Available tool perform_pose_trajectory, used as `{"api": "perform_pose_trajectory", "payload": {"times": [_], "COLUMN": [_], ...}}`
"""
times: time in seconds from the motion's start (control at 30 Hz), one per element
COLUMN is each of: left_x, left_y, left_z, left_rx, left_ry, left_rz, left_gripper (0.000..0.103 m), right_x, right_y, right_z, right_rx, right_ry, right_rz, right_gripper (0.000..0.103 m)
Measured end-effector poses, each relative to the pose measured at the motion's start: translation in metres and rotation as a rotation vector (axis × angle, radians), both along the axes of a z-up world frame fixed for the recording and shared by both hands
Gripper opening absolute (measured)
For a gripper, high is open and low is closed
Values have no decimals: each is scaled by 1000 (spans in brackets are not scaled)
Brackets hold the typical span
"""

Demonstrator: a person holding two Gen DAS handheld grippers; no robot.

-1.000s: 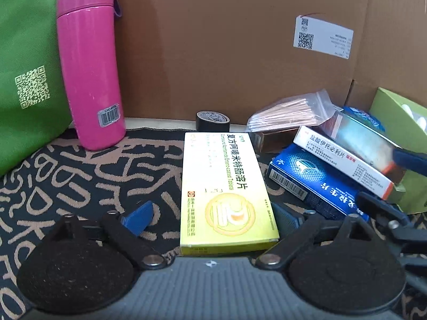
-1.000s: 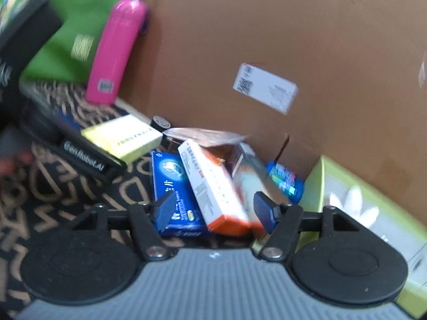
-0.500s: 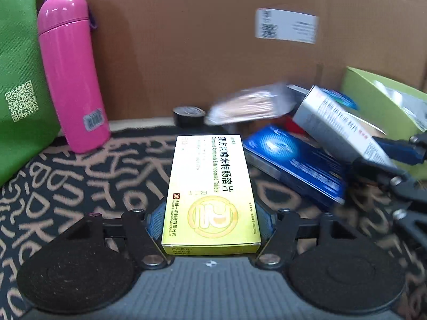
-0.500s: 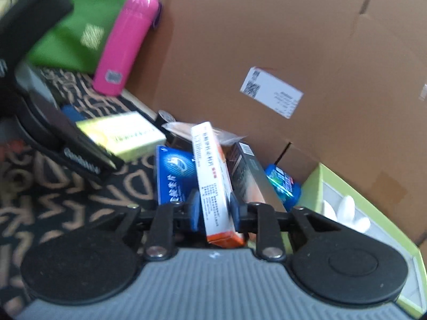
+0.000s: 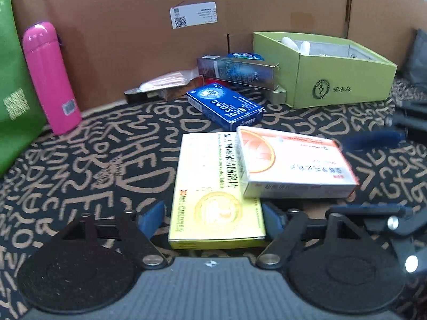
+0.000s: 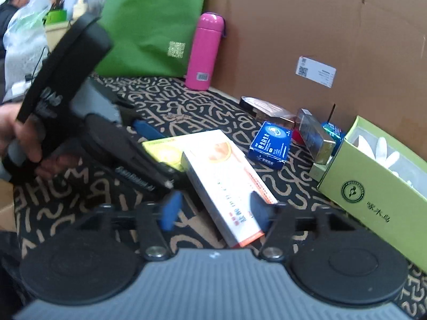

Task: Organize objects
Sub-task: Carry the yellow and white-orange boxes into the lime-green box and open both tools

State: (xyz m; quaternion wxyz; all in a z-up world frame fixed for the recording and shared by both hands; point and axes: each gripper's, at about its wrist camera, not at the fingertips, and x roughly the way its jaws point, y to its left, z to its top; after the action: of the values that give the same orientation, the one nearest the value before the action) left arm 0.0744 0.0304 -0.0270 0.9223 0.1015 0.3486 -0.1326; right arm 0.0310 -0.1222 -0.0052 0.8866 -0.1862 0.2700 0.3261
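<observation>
Both grippers [image 5: 213, 220] [image 6: 213, 210] have just been opened and nothing is gripped, so the orange-and-white box [image 5: 291, 162], laid overhanging the yellow box [image 5: 213, 194], could be knocked off by a careless withdrawal.

Backdrop: brown cardboard wall [image 5: 267, 5] with a white label [image 5: 192, 14]
Surface: black cloth [image 5: 93, 165] with tan lettering

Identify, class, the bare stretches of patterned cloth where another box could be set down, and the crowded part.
Free: the wide stretch of patterned cloth between the pink bottle and the yellow box. Crowded: the heap of small boxes beside the green carton, from the blue box back to the cardboard wall. The white-and-orange box lies overlapping the yellow one.
</observation>
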Motion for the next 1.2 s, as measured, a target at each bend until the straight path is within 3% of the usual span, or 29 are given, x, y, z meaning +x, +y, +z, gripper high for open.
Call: {"api": "perform_pose_trajectory", "payload": {"times": [0.07, 0.23, 0.3, 0.33, 0.37, 0.43, 0.53, 0.6, 0.7, 0.8, 1.0, 1.07, 1.2], "left_x": [3, 9, 10, 10, 11, 12, 17, 21, 24, 24, 22, 25, 30], "left_y": [0, -2, -2, -2, -2, -1, -1, -3, -9, -18, -30, -29, -26], "left_z": [-1, -2, -2, -2, -3, -3, -4, -5, -6, -1, 0, -1, -3], "left_rx": [1, -5, -9, -13, -17, -27, -44, -52, -61, -64, -23, -19, -40], "left_ry": [0, 1, 3, 5, 5, 6, 12, 13, 8, 15, 6, 7, 18], "left_rz": [-2, 1, 4, 6, 7, 9, 18, 25, 34, -16, -72, -54, -20], "left_gripper": [83, 85, 85, 86, 86, 86, 87, 89, 91, 69, 72, 81, 88], "right_x": [6, 38, 54, 58, 62, 66, 61, 52, 36, 26, 36, 39, 43], "right_y": [1, -3, -5, -8, -11, -20, -29, -36, -40, -38, -37, -35, -30], "right_z": [-3, -11, -14, -16, -18, -18, -17, -19, -22, -20, -11, -12, -19], "right_rx": [-11, 17, 30, 48, 73, 107, 49, 41, 89, 102, 71, 69, 80], "right_ry": [-25, -3, 31, 57, 93, 115, 107, 109, 186, 191, 139, 137, 156], "right_rz": [-16, 36, 20, 9, -4, -93, -266, -320, -291, -239, -259, -258, -257], "right_gripper": [82, 95, 93, 81, 77, 74, 73, 75, 81, 81, 81, 80, 79]}}
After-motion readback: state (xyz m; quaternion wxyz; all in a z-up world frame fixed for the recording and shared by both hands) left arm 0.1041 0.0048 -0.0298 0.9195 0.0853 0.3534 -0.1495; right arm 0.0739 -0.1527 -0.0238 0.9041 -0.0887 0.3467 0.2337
